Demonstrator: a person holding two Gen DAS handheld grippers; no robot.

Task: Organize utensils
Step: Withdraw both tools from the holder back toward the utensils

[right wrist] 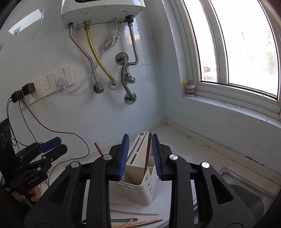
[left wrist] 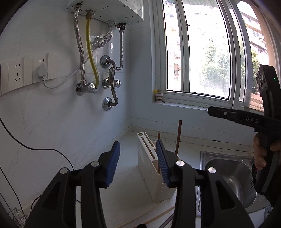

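A white slotted utensil holder [right wrist: 140, 182] stands on the counter; it also shows in the left wrist view [left wrist: 151, 168]. Two brown chopsticks stand in it: one upright [right wrist: 147, 152], one leaning left [right wrist: 98, 149]; in the left wrist view they show as a tall stick [left wrist: 178, 138] and a short one [left wrist: 158, 154]. My right gripper [right wrist: 140, 156] is open above the holder, fingers either side of the upright chopstick, not touching it. My left gripper [left wrist: 138, 161] is open and empty left of the holder. Several loose chopsticks [right wrist: 137, 219] lie on the counter below.
A steel sink [left wrist: 231, 175] lies right of the holder. The tiled wall carries a water heater [right wrist: 103, 12] with hoses [right wrist: 98, 57] and sockets with cables [right wrist: 52, 82]. A small jar [right wrist: 190, 88] stands on the window sill.
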